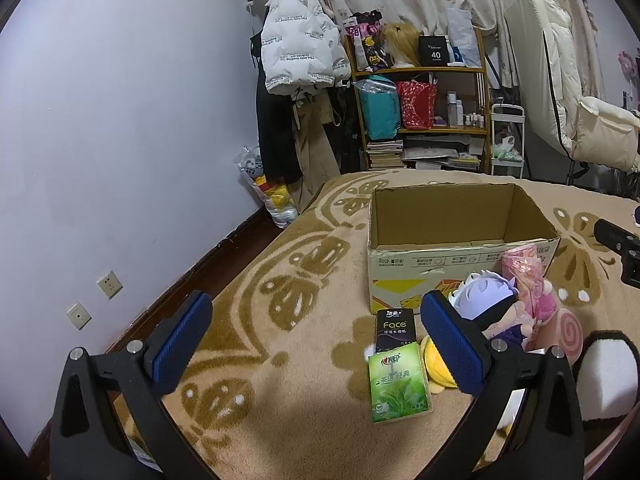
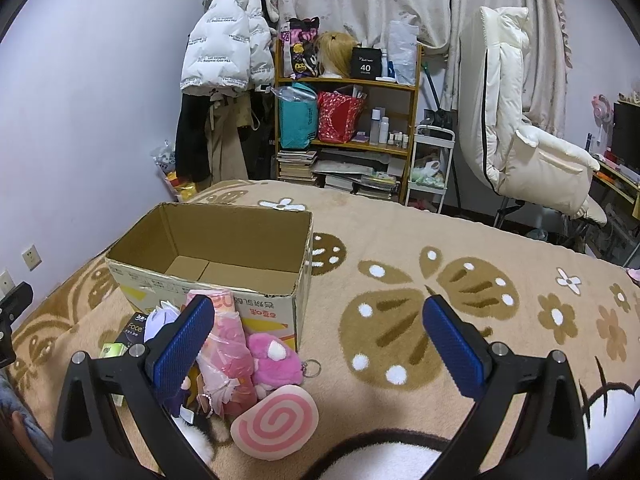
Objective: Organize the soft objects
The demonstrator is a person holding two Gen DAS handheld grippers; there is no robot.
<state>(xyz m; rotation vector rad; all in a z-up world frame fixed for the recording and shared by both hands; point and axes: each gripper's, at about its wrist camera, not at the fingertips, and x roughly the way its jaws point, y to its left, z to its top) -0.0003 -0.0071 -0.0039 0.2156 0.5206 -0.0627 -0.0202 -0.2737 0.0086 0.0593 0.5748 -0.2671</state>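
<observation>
An open, empty cardboard box (image 1: 460, 220) (image 2: 208, 256) stands on a beige patterned blanket (image 1: 304, 320) (image 2: 400, 264). In front of it lies a pile: a green tissue pack (image 1: 400, 384), a black "Face" tissue pack (image 1: 396, 328), a white-haired plush doll (image 1: 486, 300), a pink wrapped roll (image 2: 228, 344), a pink furry plush (image 2: 276, 360), a pink swirl cushion (image 2: 276, 420) and a yellow plush (image 1: 438, 364). My left gripper (image 1: 316, 340) is open and empty, left of the pile. My right gripper (image 2: 320, 340) is open and empty, just right of the pile.
A wooden shelf (image 2: 348, 120) with bags, books and bottles stands beyond the bed, with coats (image 2: 224, 52) hanging to its left. A white padded chair (image 2: 516, 120) is at the right. The wall (image 1: 120, 120) runs along the left side.
</observation>
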